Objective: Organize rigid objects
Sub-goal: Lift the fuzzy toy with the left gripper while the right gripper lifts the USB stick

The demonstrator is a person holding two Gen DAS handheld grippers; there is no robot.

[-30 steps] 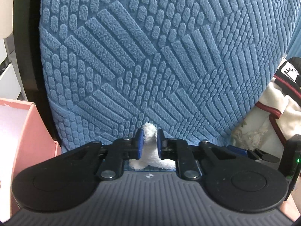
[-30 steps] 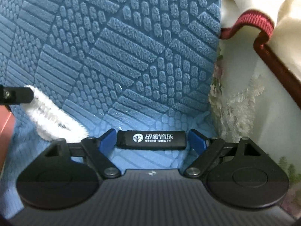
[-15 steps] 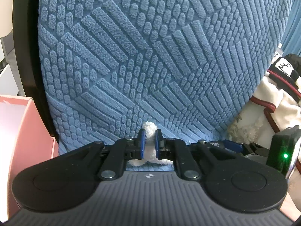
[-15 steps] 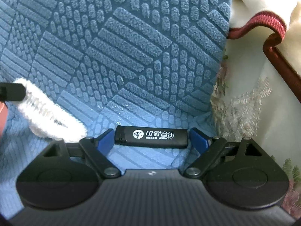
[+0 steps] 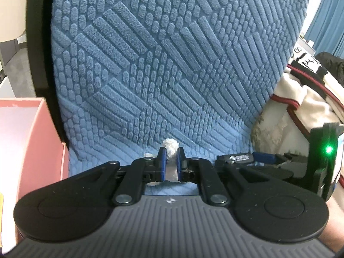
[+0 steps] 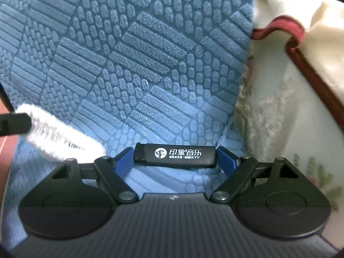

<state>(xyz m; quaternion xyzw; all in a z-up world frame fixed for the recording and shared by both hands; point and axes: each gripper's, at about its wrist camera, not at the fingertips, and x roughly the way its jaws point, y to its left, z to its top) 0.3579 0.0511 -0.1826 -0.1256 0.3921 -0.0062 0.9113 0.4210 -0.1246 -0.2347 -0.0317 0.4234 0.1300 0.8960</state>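
Note:
My left gripper (image 5: 171,164) is shut on a white fuzzy brush (image 5: 171,150), held above the blue textured cushion (image 5: 172,64). The brush's white bristled length also shows at the left of the right wrist view (image 6: 58,135). My right gripper (image 6: 175,155) is shut on a black lighter (image 6: 175,155) with white print, gripped end to end between the blue pads, just above the cushion (image 6: 129,53). The right gripper also shows at the right of the left wrist view (image 5: 258,158).
A pink open box (image 5: 28,142) stands at the left beside the cushion. A cream blanket with dark red trim (image 6: 301,43) and a floral sheet (image 6: 279,118) lie to the right. A black chair edge (image 5: 38,43) borders the cushion on the left.
Both grippers have lifted a little off the cushion with their objects still held. The right gripper has come closer to the left one.

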